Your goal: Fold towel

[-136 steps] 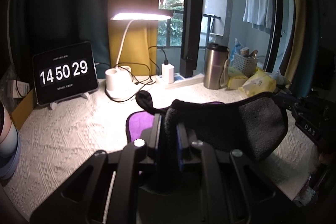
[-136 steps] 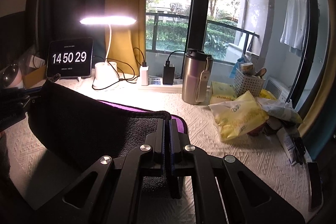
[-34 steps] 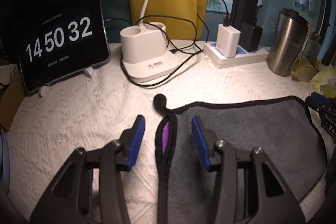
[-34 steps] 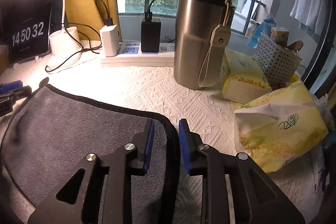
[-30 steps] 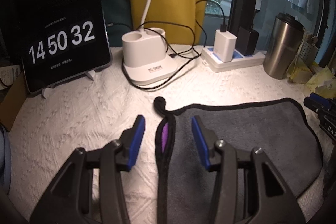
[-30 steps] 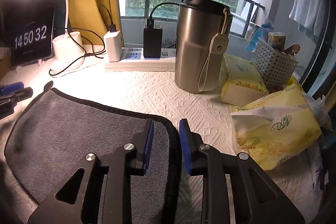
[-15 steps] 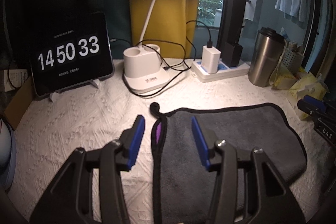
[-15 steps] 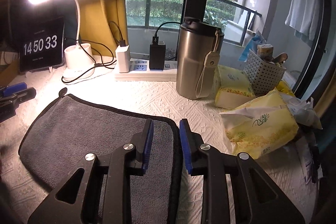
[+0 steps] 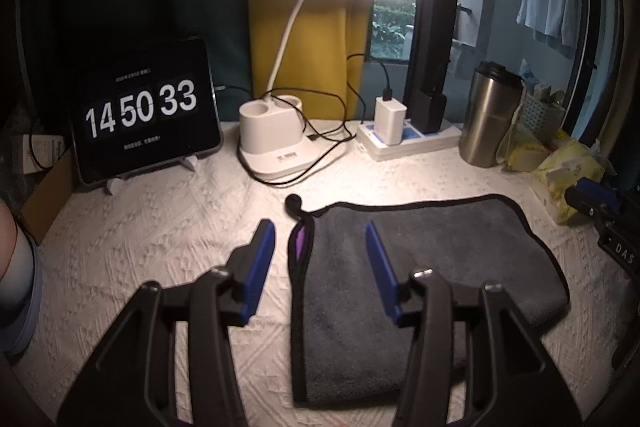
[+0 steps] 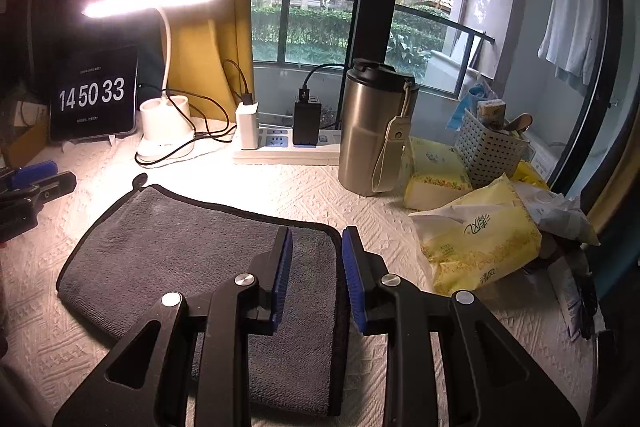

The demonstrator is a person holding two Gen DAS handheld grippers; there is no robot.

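Observation:
A grey towel (image 9: pixel 424 267) with black edging lies folded flat on the white textured table cover (image 9: pixel 140 239); a purple underside shows at its left edge. It also shows in the right wrist view (image 10: pixel 192 255). My left gripper (image 9: pixel 318 239) is open and empty, raised over the towel's left edge. My right gripper (image 10: pixel 316 247) is open and empty, raised over the towel's right edge. Each gripper shows at the rim of the other's view (image 10: pixel 28 183).
At the back stand a tablet clock (image 9: pixel 144 111), a lit desk lamp base (image 9: pixel 276 131) with cables, a power strip (image 9: pixel 404 143) and a steel tumbler (image 10: pixel 374 131). Yellow tissue packs (image 10: pixel 476 247) and a basket (image 10: pixel 490 151) crowd the right side.
Both grippers let go of the towel, which now lies folded on the table. In the last second both have pulled back and risen, jaws open.

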